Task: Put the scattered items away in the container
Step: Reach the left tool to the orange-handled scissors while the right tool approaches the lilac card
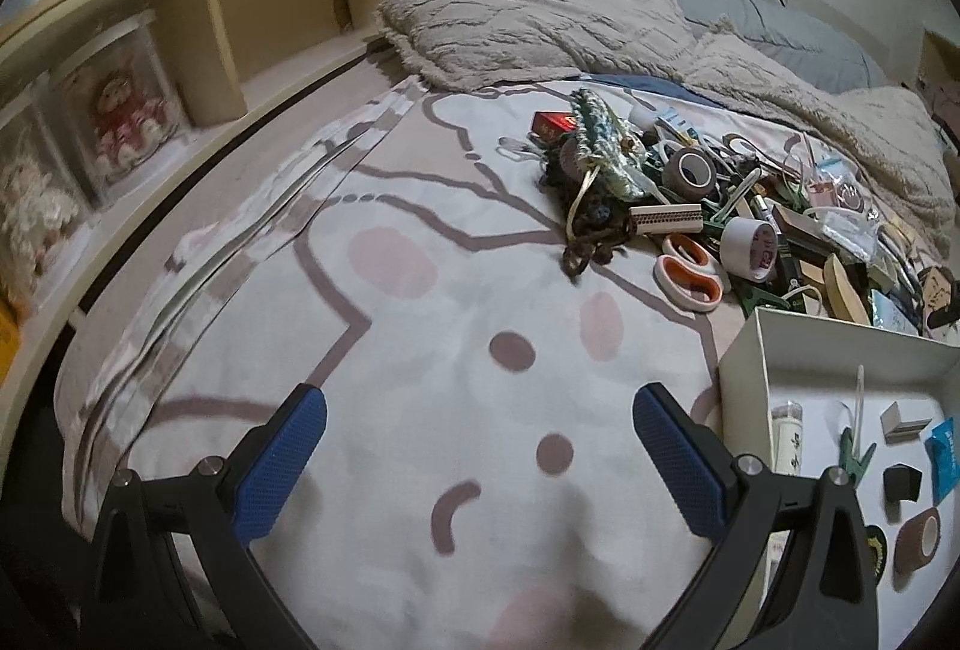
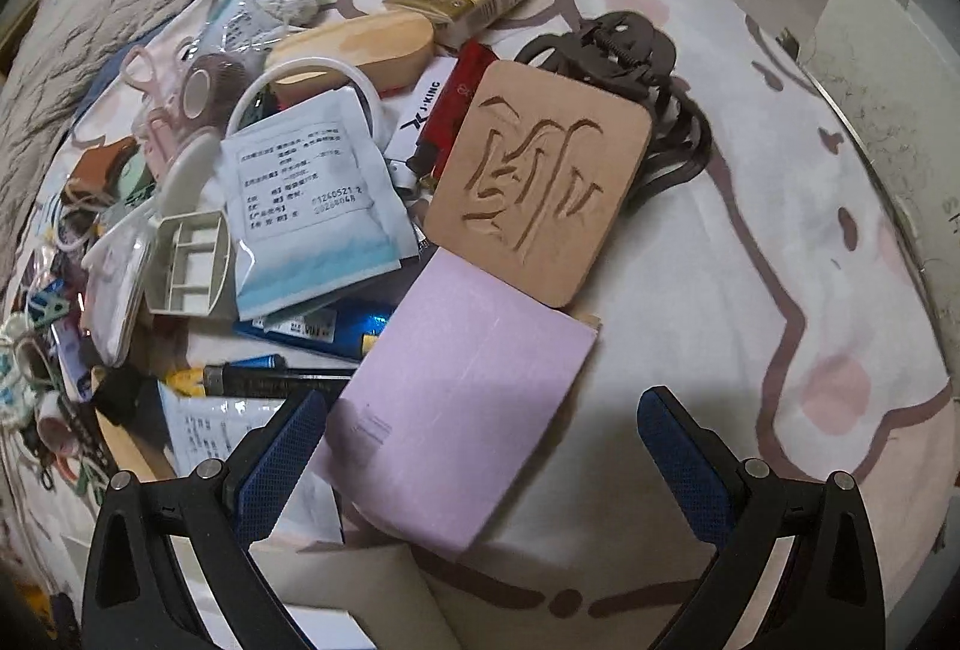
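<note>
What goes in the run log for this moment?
left gripper: open, empty, over bedsheet | right gripper: open, over purple pad | white box: partly filled

White open box (image 1: 741,368) sits on the bed, partly filled. Scattered items (image 1: 690,194) lie heaped just beyond it.

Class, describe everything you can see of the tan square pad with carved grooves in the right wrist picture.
The tan pad is a thick square slab with rounded corners, looking like leather or rubber, with curved dark grooves cut into its top. It lies tilted on the pile, over a red box and dark straps, its lower corner overlapping the lilac notepad. No fingers touch it.
</note>
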Available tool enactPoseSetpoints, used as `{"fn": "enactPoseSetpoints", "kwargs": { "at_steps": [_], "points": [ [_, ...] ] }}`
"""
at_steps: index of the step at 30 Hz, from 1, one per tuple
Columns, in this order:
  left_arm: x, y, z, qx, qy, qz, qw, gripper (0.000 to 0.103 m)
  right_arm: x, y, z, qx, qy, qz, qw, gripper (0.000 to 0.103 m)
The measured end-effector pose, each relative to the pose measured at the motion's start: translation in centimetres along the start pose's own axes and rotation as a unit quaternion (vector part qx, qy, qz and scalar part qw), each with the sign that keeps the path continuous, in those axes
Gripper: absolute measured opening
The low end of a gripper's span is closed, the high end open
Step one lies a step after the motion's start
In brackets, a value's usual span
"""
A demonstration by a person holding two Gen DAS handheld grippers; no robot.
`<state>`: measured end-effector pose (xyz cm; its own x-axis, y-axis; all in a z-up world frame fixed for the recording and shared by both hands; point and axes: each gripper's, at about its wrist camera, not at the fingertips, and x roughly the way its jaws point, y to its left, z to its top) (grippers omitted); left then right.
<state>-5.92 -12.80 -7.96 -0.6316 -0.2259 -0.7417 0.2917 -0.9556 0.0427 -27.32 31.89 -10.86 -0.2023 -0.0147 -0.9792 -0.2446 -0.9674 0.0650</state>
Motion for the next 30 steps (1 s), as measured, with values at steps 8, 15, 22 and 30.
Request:
{"fn": "enactPoseSetpoints", "kwargs": {
  "at_steps": [8, 15, 22, 30],
  "points": [
    [3.2, -2.3, 2.2, 0.042, 0.028, -0.031, 0.9983, 0.103, 0.7, -0.2, -0.4, 0.0, 0.007, -0.006, 1.0, 0.103],
    [6.0, -4.1, 4.1, 0.072, 0.039, -0.037, 0.9959, 0.103, 0.4, -1.8, -2.0, -0.012, 0.004, -0.008, 1.0, 0.103],
    [9.1, -5.4, 5.5, 0.082, 0.081, -0.075, 0.9905, 0.103, -0.9, -3.7, -4.5, -0.027, -0.017, -0.001, 0.999, 0.103],
    [11.9, -6.6, 7.0, 0.079, 0.136, -0.089, 0.9836, 0.103, -2.0, -5.6, -7.1, -0.045, -0.049, 0.013, 0.998, 0.103]
  ]
}}
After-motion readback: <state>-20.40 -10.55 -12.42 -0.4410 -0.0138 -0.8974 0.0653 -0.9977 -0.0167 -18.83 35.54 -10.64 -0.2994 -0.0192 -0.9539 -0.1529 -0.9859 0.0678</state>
